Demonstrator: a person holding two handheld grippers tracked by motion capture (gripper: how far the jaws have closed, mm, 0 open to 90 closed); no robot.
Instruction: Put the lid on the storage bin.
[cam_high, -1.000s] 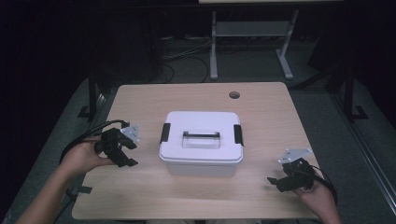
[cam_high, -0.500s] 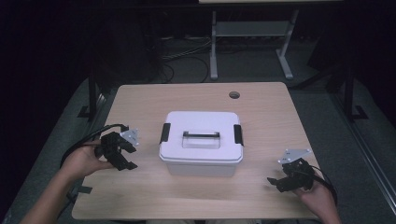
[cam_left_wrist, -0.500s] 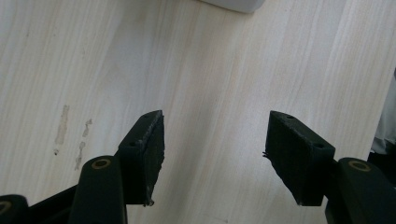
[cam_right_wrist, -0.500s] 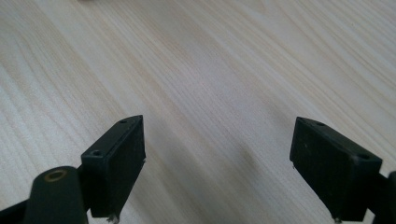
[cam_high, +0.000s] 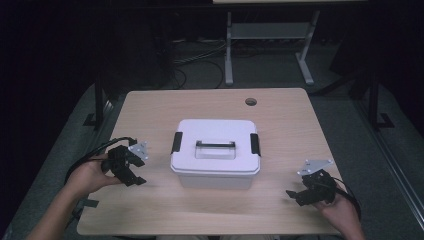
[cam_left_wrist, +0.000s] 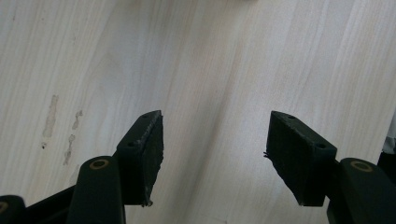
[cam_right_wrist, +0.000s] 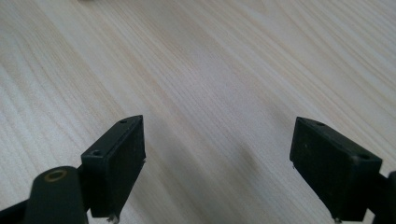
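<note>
Beside box (cam_high: 215, 152): left tongs (cam_high: 134, 172), right tongs (cam_high: 295, 196) gaping, bare table (cam_high: 280, 120) between.

High view sits above the near edge, facing forward and down – whole surface (cam_high: 280, 120) in frame, mid distance. Left gripper view and right gripper view look along their own jaws, close to bare wood – overlap with the high view is that surface.

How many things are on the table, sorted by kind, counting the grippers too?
White lidded box: 1
Latches on the box, black, left latch and right latch: 2
Grippers, both open and holding nothing, left gripper and right gripper: 2
Total: 5
</note>
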